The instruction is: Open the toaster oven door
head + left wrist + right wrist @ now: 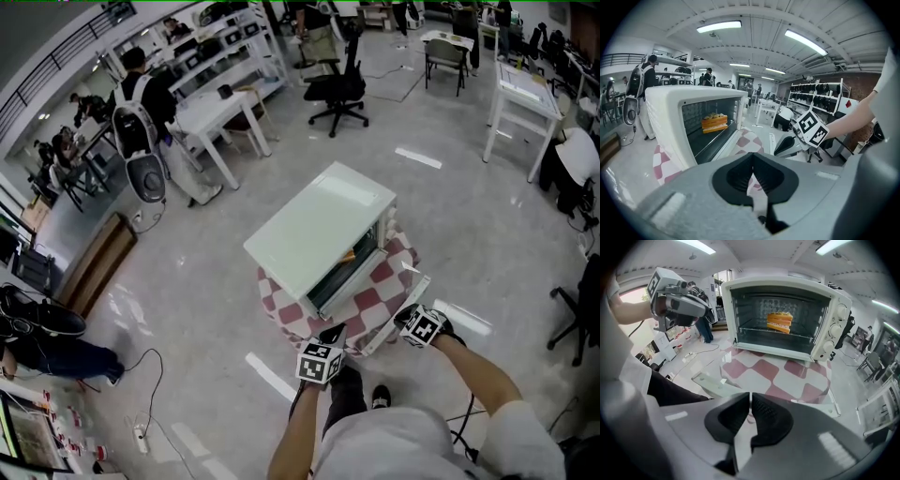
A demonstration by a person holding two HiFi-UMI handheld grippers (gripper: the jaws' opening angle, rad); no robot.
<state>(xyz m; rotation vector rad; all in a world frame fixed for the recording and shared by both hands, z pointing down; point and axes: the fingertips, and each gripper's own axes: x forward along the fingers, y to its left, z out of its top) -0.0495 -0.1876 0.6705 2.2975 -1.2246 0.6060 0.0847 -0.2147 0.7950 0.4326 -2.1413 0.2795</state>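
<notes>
No legible writing is showing in any view.
The marker cube (812, 130) on the right gripper (750, 403) is showing only black-and-white square patterns, not letters or digits, and the matching cube (658, 281) on the left gripper (751, 165) is showing the same. Marks around the knobs (836, 327) of the toaster oven (783, 315) are appearing too small to read, as are labels on the far shelving (820, 93).

Head view: toaster oven (319, 225) inside mostly hidden under its top, desk hidden by checked cloth (375, 281). On rack, orange food (779, 322) too small to ID; open door (711, 384) partly behind right hand-held gripper (750, 395) in its view.
</notes>
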